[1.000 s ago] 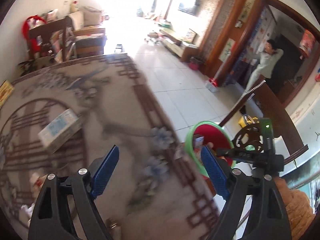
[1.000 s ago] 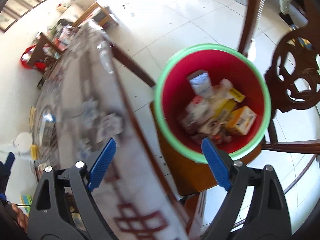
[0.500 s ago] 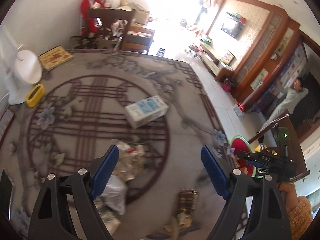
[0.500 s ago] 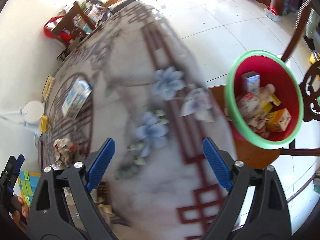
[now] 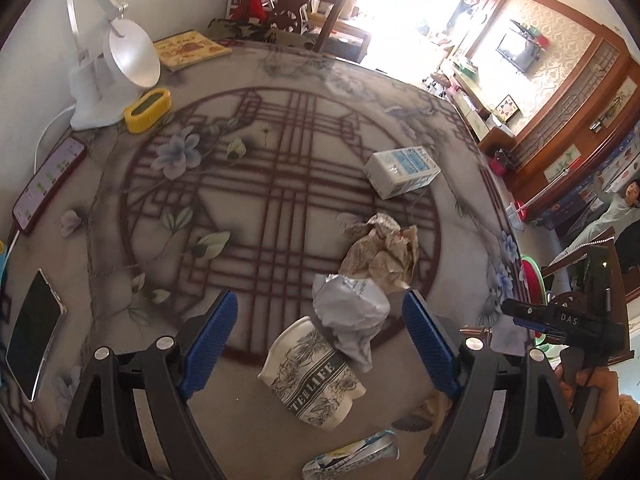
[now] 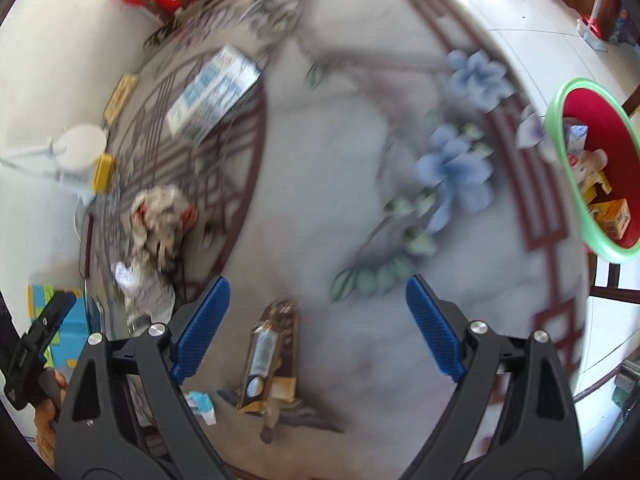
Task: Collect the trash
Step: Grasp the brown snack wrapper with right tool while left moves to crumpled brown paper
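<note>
Trash pile (image 5: 360, 280) now under left gripper (image 5: 320, 340), bin (image 6: 600, 176) slid aside; both grippers' fingers wide, empty.

Table (image 5: 280, 412): grey, maroon lattice, blue flowers. On it: white-and-blue carton (image 5: 402, 171), tan crumpled paper (image 5: 380, 252), white wrapper (image 5: 352, 312), cream cup (image 5: 316, 376) with dark print, yellow clock (image 5: 147, 109). Beside table: red bin (image 6: 600, 168), green rim.
</note>
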### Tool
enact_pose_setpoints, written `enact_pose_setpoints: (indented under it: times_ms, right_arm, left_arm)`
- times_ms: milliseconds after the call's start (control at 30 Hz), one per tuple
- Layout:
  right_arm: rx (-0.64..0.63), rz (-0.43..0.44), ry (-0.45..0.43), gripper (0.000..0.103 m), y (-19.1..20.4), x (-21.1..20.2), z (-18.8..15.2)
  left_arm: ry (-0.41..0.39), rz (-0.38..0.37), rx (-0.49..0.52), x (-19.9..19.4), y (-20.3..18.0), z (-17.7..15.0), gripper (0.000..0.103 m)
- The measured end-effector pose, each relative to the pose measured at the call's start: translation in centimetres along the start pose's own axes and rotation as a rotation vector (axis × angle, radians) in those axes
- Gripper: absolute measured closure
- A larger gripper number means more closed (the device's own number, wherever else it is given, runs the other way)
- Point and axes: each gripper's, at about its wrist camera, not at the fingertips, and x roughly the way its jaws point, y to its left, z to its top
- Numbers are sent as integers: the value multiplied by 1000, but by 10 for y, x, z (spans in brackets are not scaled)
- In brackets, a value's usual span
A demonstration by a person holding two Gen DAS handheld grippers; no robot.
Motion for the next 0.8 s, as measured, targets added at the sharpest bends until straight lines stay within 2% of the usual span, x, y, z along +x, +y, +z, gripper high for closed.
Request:
enact_pose_setpoints:
  times_ms: [200, 233, 267, 333, 367, 400, 500, 633, 733, 767, 800]
  right_arm:
    - [-46, -11, 90, 15, 21, 23, -29]
    - [-49, -8, 100, 19, 23, 26, -32]
    - [-55, -5, 111, 24, 25, 29, -35]
    - [-67, -3, 132, 45, 29, 35, -42]
    - [-67, 4, 139, 51, 30, 38, -44]
    - [-64, 15, 146, 67, 30, 41, -46]
    - [-60, 44, 133, 79, 30, 38, -48]
    - [-72, 52, 94, 81, 31, 27, -46]
    - [-68, 47, 72, 81, 28, 20, -41]
    - [-67, 44, 63, 81, 25, 16, -40]
    - [-65, 41, 54, 81, 24, 14, -38]
  left_arm:
    - [19, -32, 36, 12, -7, 5, 22]
    - [20, -37, 43, 13, -10, 8, 22]
    - [23, -41, 50, 16, -13, 10, 22]
    - [31, -50, 64, 22, -21, 17, 22]
    - [34, -57, 72, 25, -26, 20, 22]
    - [37, -67, 84, 31, -33, 24, 22]
    - [55, -72, 122, 47, -48, 34, 22]
    - [92, -69, 169, 75, -70, 44, 23]
    - [154, -54, 181, 99, -79, 47, 25]
    - [170, -59, 176, 105, -80, 47, 26]
    - [181, -65, 169, 110, -80, 47, 33]
